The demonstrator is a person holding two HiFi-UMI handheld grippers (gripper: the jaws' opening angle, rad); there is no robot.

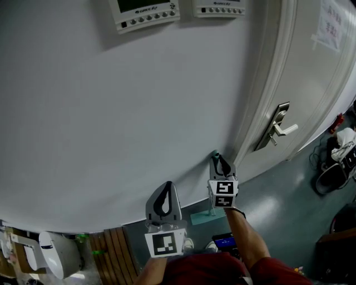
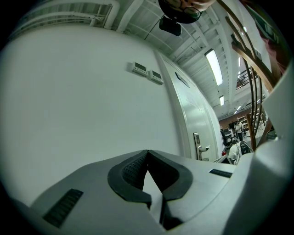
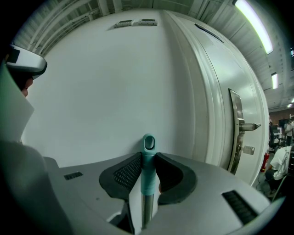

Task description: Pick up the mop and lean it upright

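Observation:
The mop handle (image 3: 148, 170) has a teal grip with a hole at its top end and a metal shaft below. My right gripper (image 3: 148, 157) is shut on that teal grip, with the handle upright between the pads. In the head view the right gripper (image 1: 221, 163) holds the handle's top close to the white wall, just left of the door frame; whether it touches the wall I cannot tell. A teal flat piece (image 1: 203, 217) lies on the floor below it. My left gripper (image 1: 164, 201) hangs to the left, shut and empty, and its fingertips (image 2: 146, 153) meet.
A white door with a metal lever handle (image 1: 280, 129) stands to the right of the mop. Two control panels (image 1: 146, 13) hang high on the wall (image 1: 111, 111). Wooden slats (image 1: 115, 251) and a white object (image 1: 55, 254) are at lower left. Clutter (image 1: 340, 151) sits at far right.

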